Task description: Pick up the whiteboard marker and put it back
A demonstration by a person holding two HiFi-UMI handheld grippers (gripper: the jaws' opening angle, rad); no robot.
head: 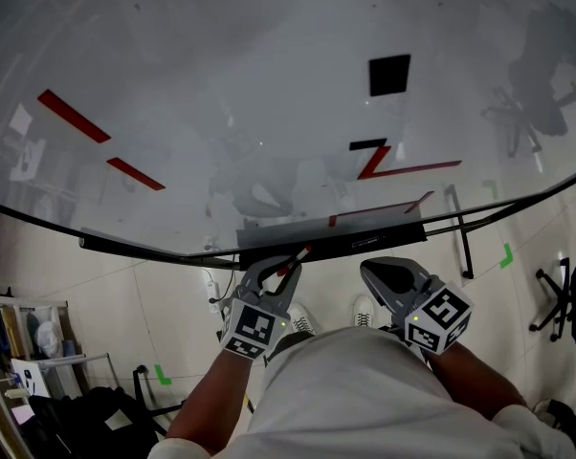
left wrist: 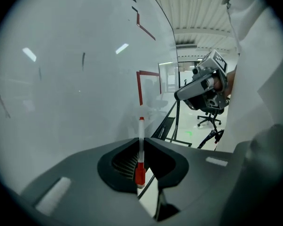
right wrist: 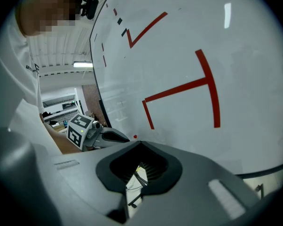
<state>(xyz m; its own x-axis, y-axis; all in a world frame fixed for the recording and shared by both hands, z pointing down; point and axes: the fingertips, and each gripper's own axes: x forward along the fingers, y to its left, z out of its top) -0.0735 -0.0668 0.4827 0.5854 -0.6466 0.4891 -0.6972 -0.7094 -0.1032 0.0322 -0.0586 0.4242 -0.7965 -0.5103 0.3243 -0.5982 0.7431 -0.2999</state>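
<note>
Left gripper (head: 280,268) at lower centre is clamping slim white red-capped whiteboard marker (left wrist: 140,149); right gripper (head: 388,273) jaws are sitting together, empty.

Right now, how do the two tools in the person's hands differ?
The left tool is clamped on a red-and-white marker; the right tool holds nothing, jaws closed. The left tool's marker tip about reaches the ledge under the whiteboard; the right tool sits just short of it. Both are grey, carry a patterned cube and point toward the whiteboard.
</note>
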